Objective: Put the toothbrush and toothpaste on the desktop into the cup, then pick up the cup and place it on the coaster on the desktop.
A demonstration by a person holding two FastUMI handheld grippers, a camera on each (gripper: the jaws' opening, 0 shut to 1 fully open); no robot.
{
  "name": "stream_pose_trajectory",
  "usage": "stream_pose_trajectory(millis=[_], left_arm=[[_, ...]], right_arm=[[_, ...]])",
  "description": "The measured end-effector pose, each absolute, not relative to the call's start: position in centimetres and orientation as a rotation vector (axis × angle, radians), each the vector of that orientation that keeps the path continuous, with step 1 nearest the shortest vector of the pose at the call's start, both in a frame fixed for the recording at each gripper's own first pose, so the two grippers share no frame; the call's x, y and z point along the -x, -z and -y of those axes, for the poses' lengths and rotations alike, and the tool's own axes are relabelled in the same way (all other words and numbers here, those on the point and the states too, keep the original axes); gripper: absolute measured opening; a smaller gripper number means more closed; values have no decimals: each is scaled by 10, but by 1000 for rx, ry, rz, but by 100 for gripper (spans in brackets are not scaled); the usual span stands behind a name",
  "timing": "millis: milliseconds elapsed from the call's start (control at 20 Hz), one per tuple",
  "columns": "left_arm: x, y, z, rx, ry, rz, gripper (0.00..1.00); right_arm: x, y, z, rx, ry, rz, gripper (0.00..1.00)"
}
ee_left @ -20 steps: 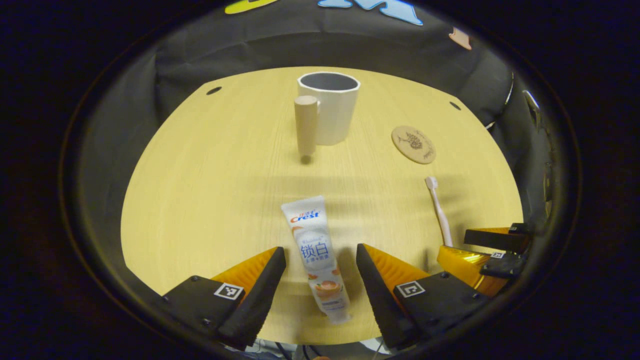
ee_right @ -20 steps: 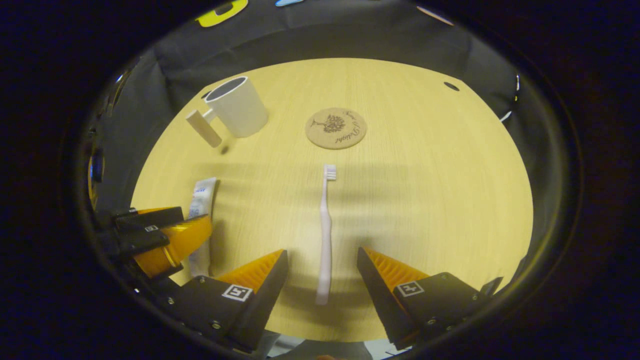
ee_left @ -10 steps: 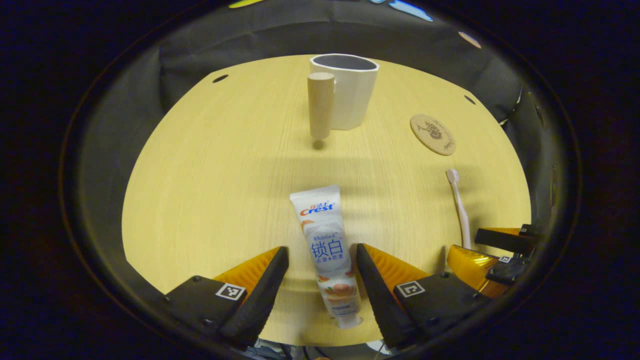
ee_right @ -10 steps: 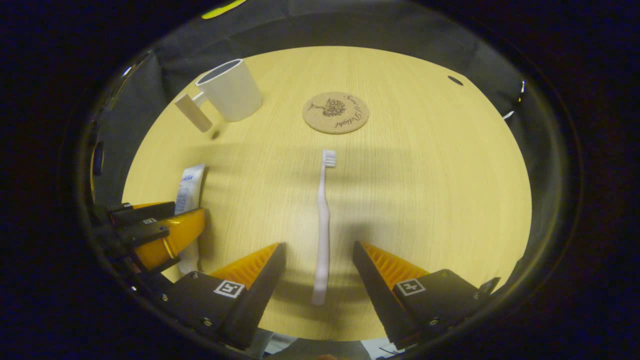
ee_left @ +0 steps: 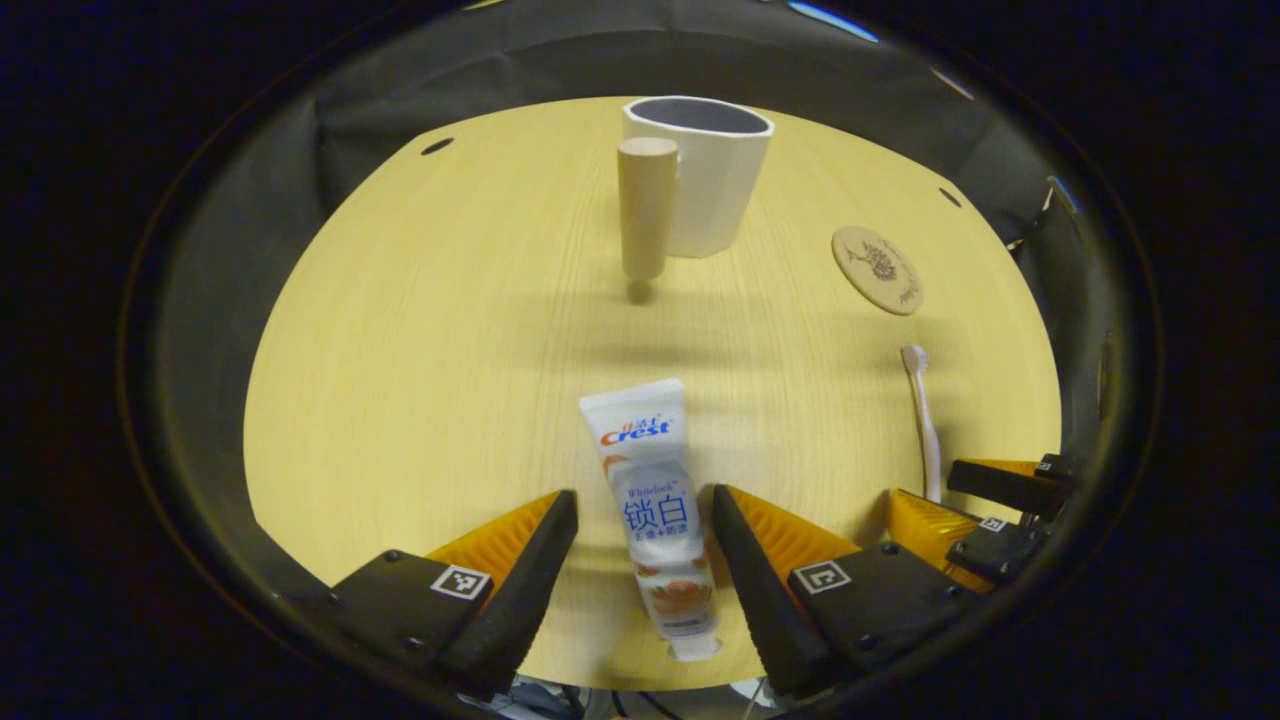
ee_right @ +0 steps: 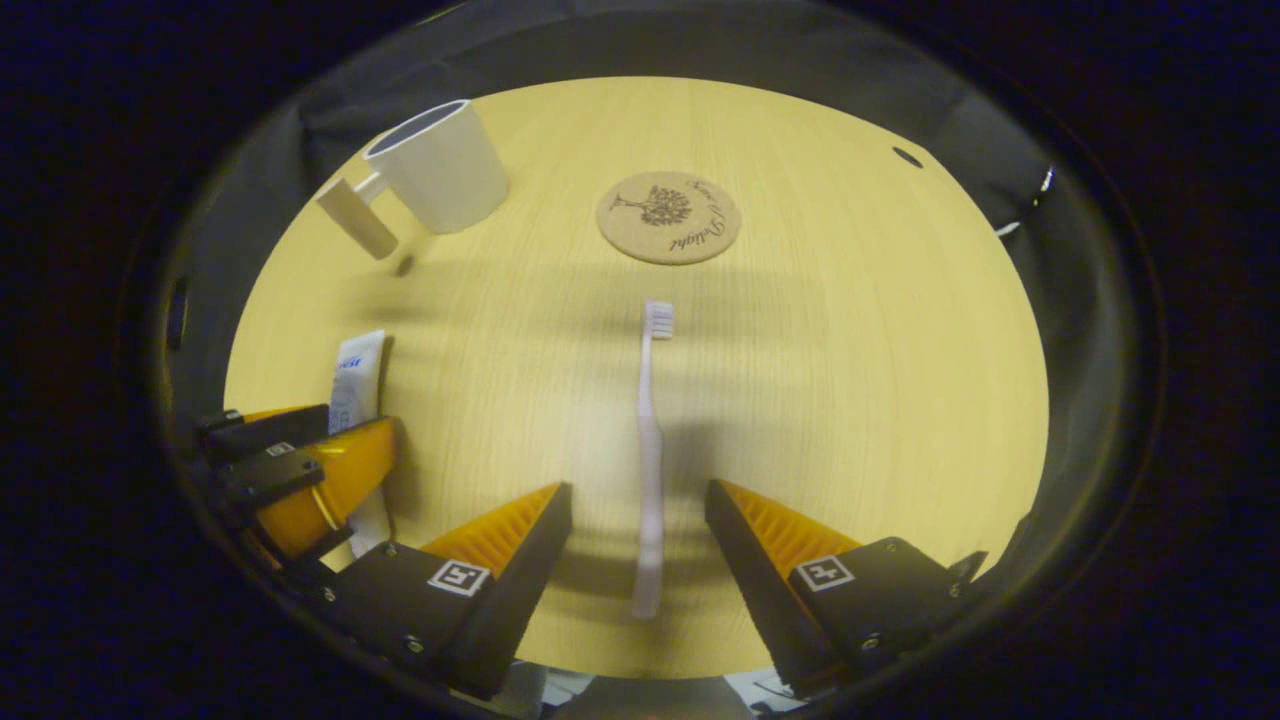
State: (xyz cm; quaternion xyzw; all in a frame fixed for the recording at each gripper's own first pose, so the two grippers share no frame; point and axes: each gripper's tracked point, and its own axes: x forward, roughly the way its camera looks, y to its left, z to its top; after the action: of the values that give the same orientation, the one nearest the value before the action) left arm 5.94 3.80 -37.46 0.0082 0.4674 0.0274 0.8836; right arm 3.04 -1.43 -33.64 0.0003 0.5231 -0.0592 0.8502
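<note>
A: Where does the left gripper (ee_left: 640, 510) stand?

B: Low over the counter (ee_left: 420, 380), jaws spread wide, with the toothpaste (ee_left: 652, 510) lying flat between them. The right finger looks just beside the tube; I cannot tell if it touches. The left finger stands apart from it.

A: And the right gripper (ee_right: 640, 505)?

B: Likewise low, jaws apart, with the handle of the toothbrush (ee_right: 650, 450) lying between them, neither finger pressing on it. The bristles point away, toward the coaster (ee_right: 668, 217).

A: The cup?

B: In the left gripper view the cup (ee_left: 710, 175) stands upright at the far side of the counter, its wooden handle (ee_left: 645, 205) facing the camera. The coaster lies to its right, well apart from it, with the toothbrush nearer than the coaster.

A: Do the grippers see one another?

B: Yes. The right gripper shows at the right edge of the left gripper view, and the left gripper at the left edge of the right gripper view, over the toothpaste.
</note>
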Motion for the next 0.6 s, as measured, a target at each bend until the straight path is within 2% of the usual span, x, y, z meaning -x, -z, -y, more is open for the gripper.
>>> stream_pose_trajectory(millis=[100,250,300,350,400,450,500,550,600], left_arm=[[-61,374,-38,1,-71,-992,96],[-64,373,-39,29,-97,-1035,95],[-64,373,-38,30,-100,-1056,94],[-66,374,-39,34,-106,-1073,94],[-68,371,-40,38,-109,-1087,82],[-70,368,-43,44,-111,-1093,81],[-68,362,-46,56,-122,-1112,60],[-69,362,-46,64,-125,-1122,55],[-68,362,-47,62,-126,-1137,48]], right_arm=[[-32,333,13,-30,154,-1169,96],[-34,329,14,-31,158,-1258,90],[-37,331,14,-31,158,-1274,80],[-37,331,15,-21,151,-1294,79],[-43,332,19,-34,169,-1277,75],[-42,332,17,-49,174,-1294,53],[-38,329,18,-40,157,-1314,45],[-40,326,24,-13,164,-1312,45],[-41,320,27,-52,203,-1285,26]])
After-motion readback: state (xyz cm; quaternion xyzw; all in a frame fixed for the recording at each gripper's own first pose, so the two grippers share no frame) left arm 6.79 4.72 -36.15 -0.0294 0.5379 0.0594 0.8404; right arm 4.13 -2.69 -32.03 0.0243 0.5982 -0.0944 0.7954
